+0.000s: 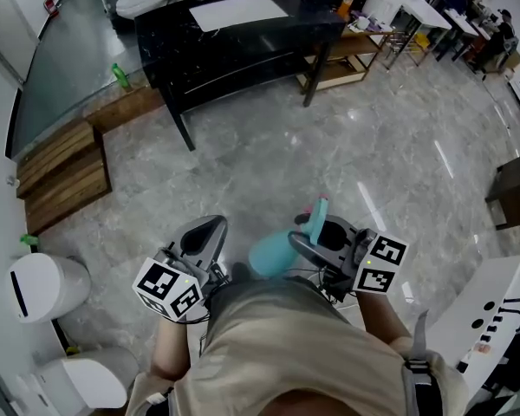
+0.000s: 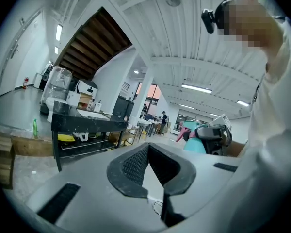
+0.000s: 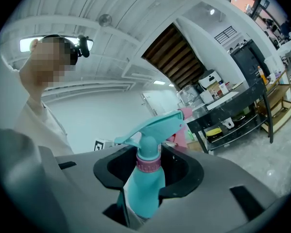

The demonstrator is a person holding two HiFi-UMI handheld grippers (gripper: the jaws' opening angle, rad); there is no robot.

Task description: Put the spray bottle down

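Note:
A teal spray bottle (image 1: 270, 254) with a pink collar and pink nozzle tip hangs above the floor, close in front of the person's body. My right gripper (image 1: 316, 234) is shut on it. In the right gripper view the jaws clasp the bottle (image 3: 145, 183) on its body just below the collar, trigger head upright, inside the right gripper (image 3: 148, 165). My left gripper (image 1: 206, 230) is held beside it to the left, apart from the bottle. Its pads meet with nothing between them in the left gripper view, where that gripper (image 2: 148, 152) sees the bottle (image 2: 194, 142) at its right.
Grey marble floor (image 1: 269, 163) lies below. A black table (image 1: 243, 33) with a white sheet stands ahead. Wooden steps (image 1: 65, 172) and a small green bottle (image 1: 121, 76) are at the left. A white round fixture (image 1: 43, 284) sits lower left and a white cabinet (image 1: 494, 319) lower right.

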